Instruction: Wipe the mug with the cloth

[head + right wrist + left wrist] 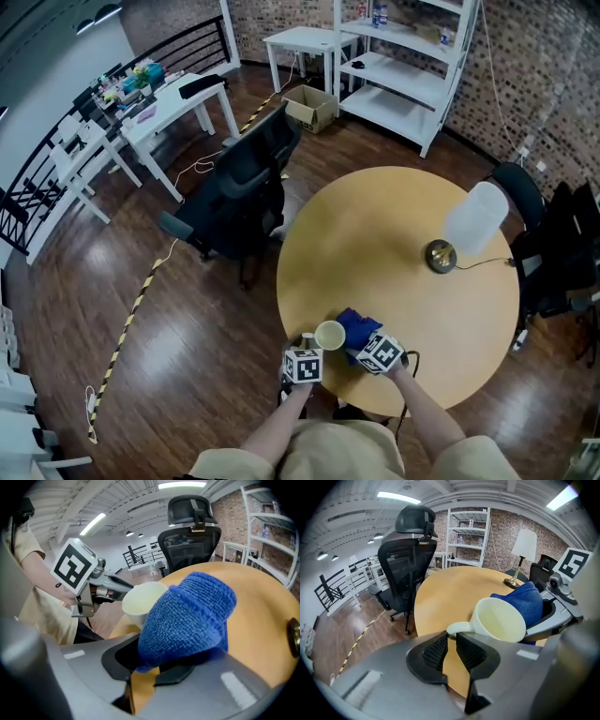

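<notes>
A cream mug (pixel 329 335) is held just above the near edge of the round wooden table (pixel 412 244). My left gripper (pixel 307 352) is shut on the mug's handle (pixel 457 628); the mug (pixel 497 620) tilts with its mouth towards the camera. A blue cloth (pixel 358 327) is bunched in my right gripper (pixel 367 349), which is shut on it. The cloth (pixel 187 613) presses against the side of the mug (pixel 142 603). In the left gripper view the cloth (pixel 522 600) sits behind the mug.
A table lamp (pixel 466 228) with a white shade and brass base stands at the table's right side, its cord trailing off the edge. A black office chair (pixel 240 192) stands left of the table. White shelving (pixel 403 61) and white desks (pixel 150 112) stand further back.
</notes>
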`<state>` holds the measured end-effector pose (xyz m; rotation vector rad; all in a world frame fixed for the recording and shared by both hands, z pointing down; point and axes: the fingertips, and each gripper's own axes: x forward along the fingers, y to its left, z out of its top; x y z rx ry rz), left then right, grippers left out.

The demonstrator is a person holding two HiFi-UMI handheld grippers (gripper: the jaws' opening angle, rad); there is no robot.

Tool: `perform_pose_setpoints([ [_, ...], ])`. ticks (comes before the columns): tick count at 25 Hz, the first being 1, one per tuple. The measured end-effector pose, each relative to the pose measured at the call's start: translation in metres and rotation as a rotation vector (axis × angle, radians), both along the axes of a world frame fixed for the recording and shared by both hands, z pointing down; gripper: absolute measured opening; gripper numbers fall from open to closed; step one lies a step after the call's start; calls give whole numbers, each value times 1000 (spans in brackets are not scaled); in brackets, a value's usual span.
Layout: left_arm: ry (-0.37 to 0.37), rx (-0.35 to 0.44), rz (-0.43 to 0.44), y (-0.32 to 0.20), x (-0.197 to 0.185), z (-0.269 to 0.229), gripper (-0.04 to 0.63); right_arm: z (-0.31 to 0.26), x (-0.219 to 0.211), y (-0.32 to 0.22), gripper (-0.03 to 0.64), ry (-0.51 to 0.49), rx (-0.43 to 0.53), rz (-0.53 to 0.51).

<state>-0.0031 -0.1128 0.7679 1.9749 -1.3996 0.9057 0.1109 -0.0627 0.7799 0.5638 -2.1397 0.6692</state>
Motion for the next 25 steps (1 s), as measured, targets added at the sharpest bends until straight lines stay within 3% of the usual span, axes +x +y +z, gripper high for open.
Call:
perform_pose_setpoints([
  [10, 14, -22, 5, 8, 2, -1, 40, -2, -4, 22, 61, -65, -4, 115],
  [25, 49, -41, -15, 29, 2, 0, 37, -2, -7, 41, 61, -82, -3, 162],
])
